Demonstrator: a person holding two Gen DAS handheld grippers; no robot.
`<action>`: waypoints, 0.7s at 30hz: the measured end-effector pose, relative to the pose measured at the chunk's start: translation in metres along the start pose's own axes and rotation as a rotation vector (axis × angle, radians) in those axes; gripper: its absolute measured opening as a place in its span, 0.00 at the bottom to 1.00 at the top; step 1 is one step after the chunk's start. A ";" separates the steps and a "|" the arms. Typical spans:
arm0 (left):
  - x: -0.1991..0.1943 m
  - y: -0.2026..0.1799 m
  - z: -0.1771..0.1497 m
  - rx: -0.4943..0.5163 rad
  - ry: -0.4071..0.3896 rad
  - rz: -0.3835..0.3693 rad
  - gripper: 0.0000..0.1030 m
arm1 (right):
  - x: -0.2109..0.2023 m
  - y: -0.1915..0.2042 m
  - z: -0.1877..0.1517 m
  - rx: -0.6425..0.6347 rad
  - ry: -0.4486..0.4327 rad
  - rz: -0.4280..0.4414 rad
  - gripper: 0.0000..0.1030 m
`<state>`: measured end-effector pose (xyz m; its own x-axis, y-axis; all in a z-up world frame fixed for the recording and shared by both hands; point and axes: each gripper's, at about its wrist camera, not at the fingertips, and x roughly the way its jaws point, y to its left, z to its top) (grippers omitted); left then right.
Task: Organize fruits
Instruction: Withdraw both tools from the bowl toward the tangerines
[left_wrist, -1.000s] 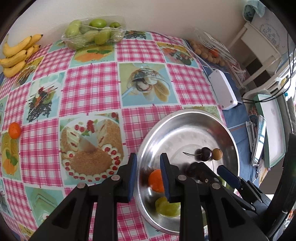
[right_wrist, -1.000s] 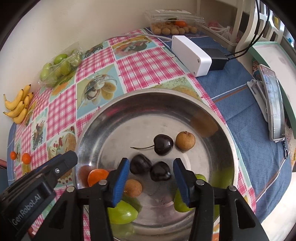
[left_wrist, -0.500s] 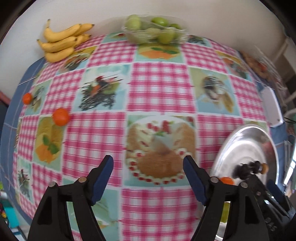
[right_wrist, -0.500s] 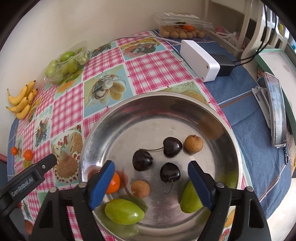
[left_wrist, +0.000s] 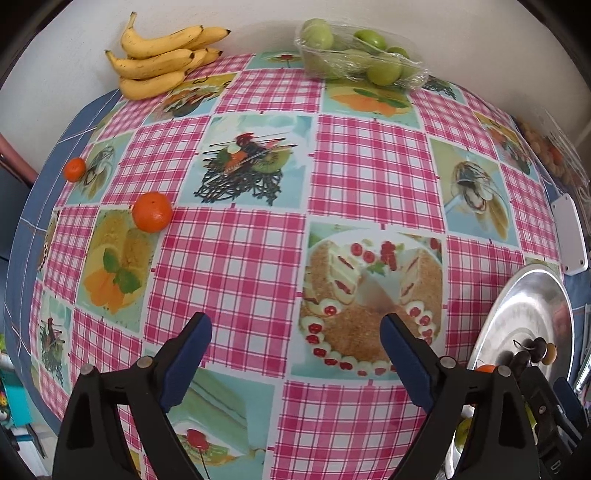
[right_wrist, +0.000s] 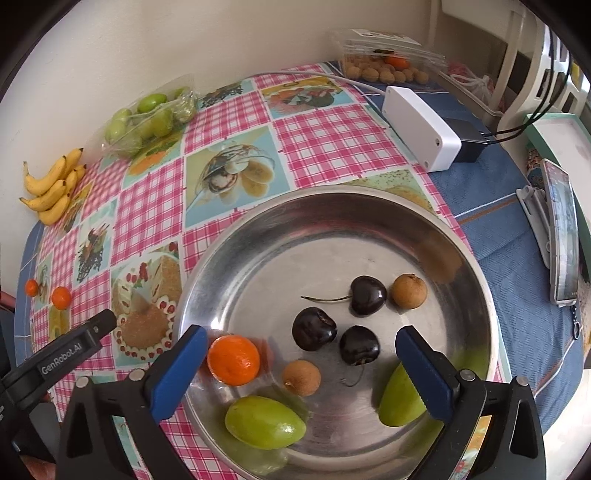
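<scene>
My left gripper (left_wrist: 295, 328) hovers over the checked tablecloth, left of the steel bowl (left_wrist: 517, 295); its jaws are opening with nothing between them. Two tangerines (left_wrist: 152, 212) (left_wrist: 75, 169) lie on the cloth far to its left. My right gripper (right_wrist: 301, 339) hangs over the bowl (right_wrist: 332, 206), jaws opening wide and pressing on nothing. In the bowl lie a tangerine (right_wrist: 233, 360), three dark cherries (right_wrist: 314, 328), two brown longans (right_wrist: 409, 291) and two green fruits (right_wrist: 264, 422). The left gripper's finger (right_wrist: 74, 343) shows at the right wrist view's left edge.
Against the back wall lie a bunch of bananas (left_wrist: 162, 59) and a wrapped tray of green fruits (left_wrist: 354, 59). A clear box of longans (right_wrist: 384, 66) stands at the back right. A white box (right_wrist: 421, 127) with a black plug and a phone (right_wrist: 561, 232) lie right of the bowl.
My left gripper swung left off the bowl to over the cloth, and its jaws went from shut to wide. The right jaws spread apart over the cherries; the hand barely moved.
</scene>
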<state>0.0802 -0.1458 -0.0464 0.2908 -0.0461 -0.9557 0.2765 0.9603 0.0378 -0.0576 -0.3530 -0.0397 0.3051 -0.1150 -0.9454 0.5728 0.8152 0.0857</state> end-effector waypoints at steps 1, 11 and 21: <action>-0.001 0.002 0.000 -0.007 -0.002 0.000 0.90 | 0.000 0.002 0.000 -0.005 0.001 -0.001 1.00; -0.009 0.039 0.007 -0.067 -0.047 0.037 0.93 | -0.006 0.029 -0.003 -0.062 -0.019 0.022 1.00; -0.018 0.075 0.014 -0.103 -0.087 0.041 0.93 | -0.006 0.065 -0.006 -0.135 -0.011 0.025 1.00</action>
<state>0.1081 -0.0771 -0.0223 0.3791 -0.0260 -0.9250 0.1689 0.9848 0.0415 -0.0270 -0.2954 -0.0300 0.3264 -0.0994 -0.9400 0.4577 0.8867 0.0652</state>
